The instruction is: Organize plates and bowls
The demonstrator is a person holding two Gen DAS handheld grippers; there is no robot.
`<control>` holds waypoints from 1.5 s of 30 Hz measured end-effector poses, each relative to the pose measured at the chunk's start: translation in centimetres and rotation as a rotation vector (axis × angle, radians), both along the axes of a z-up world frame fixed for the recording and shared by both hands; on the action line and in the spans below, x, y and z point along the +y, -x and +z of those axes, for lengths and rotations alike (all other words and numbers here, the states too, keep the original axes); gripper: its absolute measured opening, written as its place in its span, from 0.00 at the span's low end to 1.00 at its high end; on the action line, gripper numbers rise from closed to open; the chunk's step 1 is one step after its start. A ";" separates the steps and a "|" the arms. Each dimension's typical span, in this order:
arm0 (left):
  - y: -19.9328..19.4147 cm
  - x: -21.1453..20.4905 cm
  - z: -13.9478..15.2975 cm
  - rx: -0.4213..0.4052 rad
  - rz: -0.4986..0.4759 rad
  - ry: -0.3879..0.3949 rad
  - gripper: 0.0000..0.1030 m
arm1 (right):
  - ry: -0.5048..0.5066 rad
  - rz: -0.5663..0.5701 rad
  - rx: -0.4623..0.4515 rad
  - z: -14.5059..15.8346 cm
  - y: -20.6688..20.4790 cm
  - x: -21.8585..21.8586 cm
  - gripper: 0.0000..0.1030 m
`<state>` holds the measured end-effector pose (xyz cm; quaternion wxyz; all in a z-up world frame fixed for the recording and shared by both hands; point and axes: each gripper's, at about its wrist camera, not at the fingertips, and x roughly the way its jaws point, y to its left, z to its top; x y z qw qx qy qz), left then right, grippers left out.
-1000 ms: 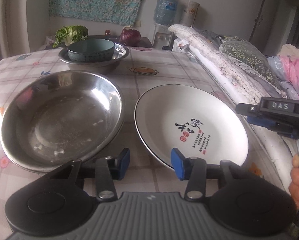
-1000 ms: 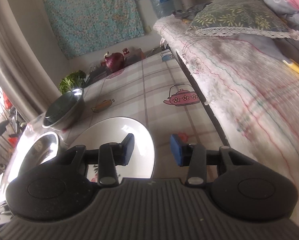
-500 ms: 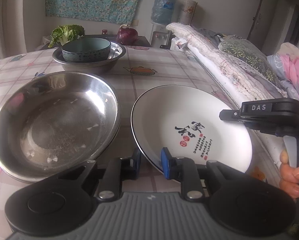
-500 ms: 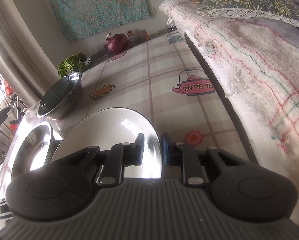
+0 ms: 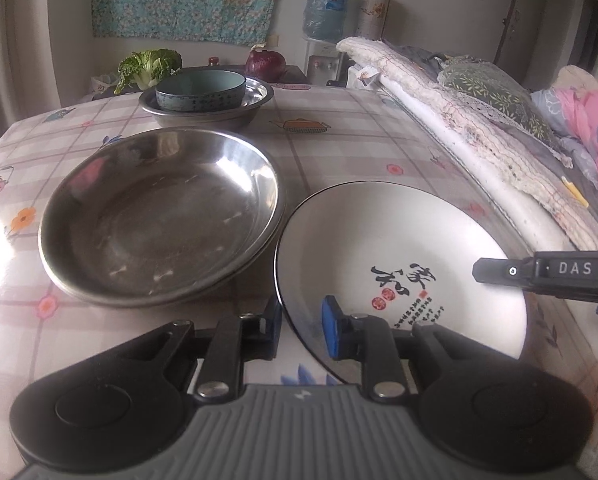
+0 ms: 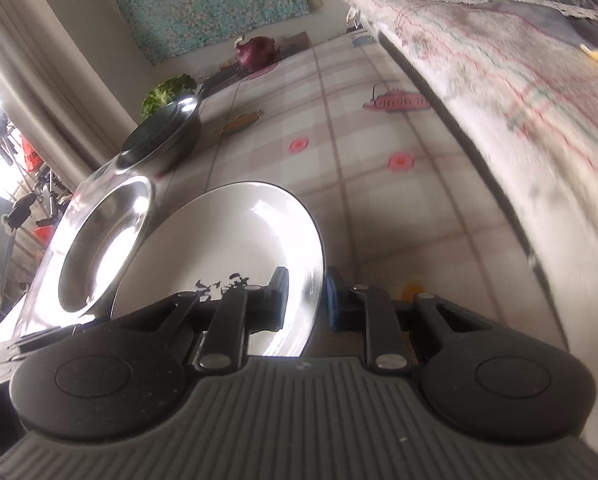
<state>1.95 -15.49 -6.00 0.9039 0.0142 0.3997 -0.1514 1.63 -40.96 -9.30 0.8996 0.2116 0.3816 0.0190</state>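
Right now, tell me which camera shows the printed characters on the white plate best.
The left wrist view: it looks down into the white plate, so the black and red printed characters lie in the open. In the right wrist view the plate is seen edge-on, with glare, and the characters mostly hide behind the fingers.

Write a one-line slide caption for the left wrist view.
Left gripper pinches the near rim of the white ceramic plate with black calligraphy, beside stacked steel basins on the checked tablecloth.
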 end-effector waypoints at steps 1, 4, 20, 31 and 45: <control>0.4 0.2 0.0 0.000 -0.003 -0.001 0.22 | -0.001 0.000 0.000 0.0 0.7 0.3 0.17; 1.6 0.9 0.2 0.005 -0.005 -0.003 0.22 | -0.017 -0.004 -0.001 -0.1 2.3 0.9 0.17; 2.3 3.2 -0.1 0.055 -0.044 0.074 0.29 | -0.085 -0.020 -0.016 -1.1 4.7 1.9 0.18; 1.8 3.4 -1.0 0.077 -0.076 0.129 0.58 | -0.221 -0.042 -0.027 -1.9 4.9 0.4 0.26; 1.7 3.9 -1.3 0.090 -0.074 0.173 1.00 | -0.395 -0.004 -0.059 -1.9 4.6 0.3 0.89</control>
